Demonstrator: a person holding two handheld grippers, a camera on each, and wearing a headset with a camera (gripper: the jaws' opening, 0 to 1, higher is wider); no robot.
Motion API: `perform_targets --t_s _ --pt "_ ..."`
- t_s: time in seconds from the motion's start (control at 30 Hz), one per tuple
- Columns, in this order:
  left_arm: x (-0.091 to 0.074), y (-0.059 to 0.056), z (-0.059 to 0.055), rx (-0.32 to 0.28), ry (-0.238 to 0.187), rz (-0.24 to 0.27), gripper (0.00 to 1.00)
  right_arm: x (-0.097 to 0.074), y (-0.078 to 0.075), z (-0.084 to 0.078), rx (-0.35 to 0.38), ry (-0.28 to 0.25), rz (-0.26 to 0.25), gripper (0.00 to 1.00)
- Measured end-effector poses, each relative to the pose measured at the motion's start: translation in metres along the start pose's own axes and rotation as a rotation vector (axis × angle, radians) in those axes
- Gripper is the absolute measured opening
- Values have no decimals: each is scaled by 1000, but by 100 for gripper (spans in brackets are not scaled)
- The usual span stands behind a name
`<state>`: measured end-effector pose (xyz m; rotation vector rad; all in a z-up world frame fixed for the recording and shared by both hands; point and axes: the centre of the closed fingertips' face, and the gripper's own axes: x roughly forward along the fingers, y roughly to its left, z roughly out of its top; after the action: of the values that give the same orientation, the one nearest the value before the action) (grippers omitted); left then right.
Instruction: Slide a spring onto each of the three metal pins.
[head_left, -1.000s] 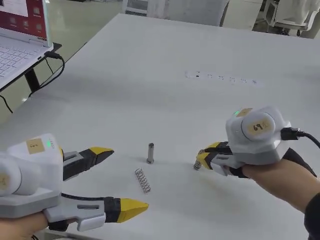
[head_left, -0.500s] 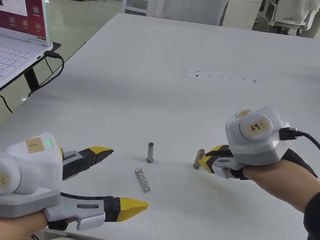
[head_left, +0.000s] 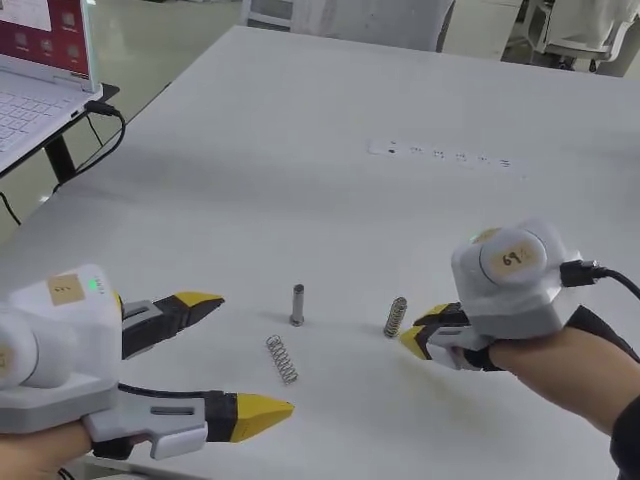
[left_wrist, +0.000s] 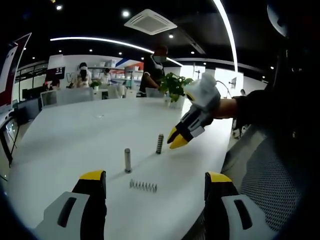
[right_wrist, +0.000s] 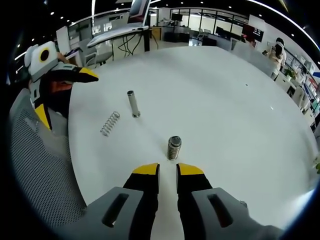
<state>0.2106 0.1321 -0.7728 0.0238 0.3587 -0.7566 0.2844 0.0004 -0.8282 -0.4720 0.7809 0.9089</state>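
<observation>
Near the table's front a bare metal pin (head_left: 297, 304) (left_wrist: 127, 160) (right_wrist: 133, 103) stands upright. To its right a second pin wears a spring (head_left: 396, 316) (left_wrist: 160, 143) (right_wrist: 174, 147). A loose spring (head_left: 282, 358) (left_wrist: 143, 186) (right_wrist: 110, 123) lies flat just in front of the bare pin. My right gripper (head_left: 413, 340) (right_wrist: 167, 170) sits a little behind the sprung pin, apart from it, its jaws drawn together on nothing. My left gripper (head_left: 235, 355) (left_wrist: 155, 176) is wide open at the lower left, with the loose spring ahead of its jaws.
A laptop (head_left: 30, 60) with a black cable (head_left: 105, 130) sits at the far left edge. A flush socket strip (head_left: 445, 155) crosses the white table (head_left: 300, 180) further back. Chairs stand beyond the far end, and people are in the background of the left gripper view.
My right gripper has drawn back from the sprung pin, which now stands free of its jaws. The left gripper, bare pin and loose spring have not moved.
</observation>
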Motion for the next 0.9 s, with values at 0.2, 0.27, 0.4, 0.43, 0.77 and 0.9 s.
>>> perform_targets --t_s 0.2,0.27,0.4,0.43,0.77,0.9 --pt "0 0 0 1 -1 1 77 -2 11 -2 -4 10 20 11" --pt "0 0 0 2 -1 0 77 -3 17 -1 -9 7 29 11" --pt "0 0 1 4 -2 0 77 -2 26 1 -33 7 43 11" --pt "0 0 1 4 -2 0 77 -2 28 1 -37 7 46 11" --pt "-1 -1 2 7 -6 1 77 1 44 9 -65 1 77 12" --pt "-1 -1 2 7 -8 1 77 4 53 13 -85 -1 91 12"
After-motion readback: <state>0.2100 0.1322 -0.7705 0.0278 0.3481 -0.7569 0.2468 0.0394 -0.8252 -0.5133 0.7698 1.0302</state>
